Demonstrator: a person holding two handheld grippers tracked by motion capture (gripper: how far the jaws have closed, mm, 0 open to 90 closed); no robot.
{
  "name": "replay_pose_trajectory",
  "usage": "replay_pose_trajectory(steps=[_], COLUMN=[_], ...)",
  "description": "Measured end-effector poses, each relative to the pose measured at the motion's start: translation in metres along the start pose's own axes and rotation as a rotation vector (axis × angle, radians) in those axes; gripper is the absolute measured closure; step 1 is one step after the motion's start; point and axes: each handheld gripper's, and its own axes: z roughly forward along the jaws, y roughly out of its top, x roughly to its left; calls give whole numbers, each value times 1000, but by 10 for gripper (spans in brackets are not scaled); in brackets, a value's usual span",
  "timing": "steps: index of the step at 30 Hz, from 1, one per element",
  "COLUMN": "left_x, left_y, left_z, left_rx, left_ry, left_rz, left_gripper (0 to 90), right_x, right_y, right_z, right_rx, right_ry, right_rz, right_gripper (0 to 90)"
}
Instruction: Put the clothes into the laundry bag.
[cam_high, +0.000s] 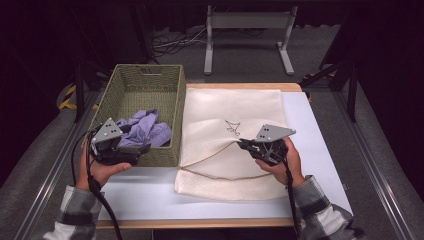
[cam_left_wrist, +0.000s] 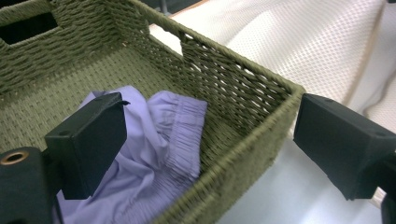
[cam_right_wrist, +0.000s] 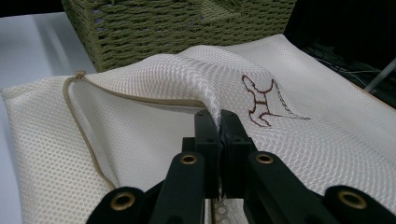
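Observation:
A green woven basket stands on the left of the white table, with a crumpled purple garment inside it. My left gripper hovers over the basket's near right corner, open, with nothing between its jaws; the purple garment lies below them. A cream mesh bag with a small brown embroidered figure lies flat to the right of the basket. My right gripper is shut on a fold of the bag's upper layer and lifts it into a ridge, near the bag's middle.
The basket's wall stands right against the bag's left edge. A beige cord runs along the bag's open hem. Bare table shows to the right of the bag. A grey metal stand and cables lie on the floor beyond.

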Motion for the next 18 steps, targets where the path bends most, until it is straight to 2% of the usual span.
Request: replay_pose_trajectory(steps=[4,8,10,16,17,18], left_x=[8,18,25,41,43,45], left_y=[9,20,24,34,36,36], left_z=[6,13,19,38,43,45], left_rx=[33,62,68,125,142,148], left_ry=[1,14,-5,-13,8,9], left_rz=[9,25,23,29,37,33], left_gripper=[94,127,126,117,117,119], right_x=[0,0,0,1,1,2], right_y=[0,-2,-2,-4,-4,-5], right_z=[-1,-1,-1,0,0,1], right_rx=[-2,3,7,16,18,21], right_ry=[4,12,15,21,23,26], right_rz=[4,7,8,8,8,4], right_gripper=[880,881,880,880,879,879])
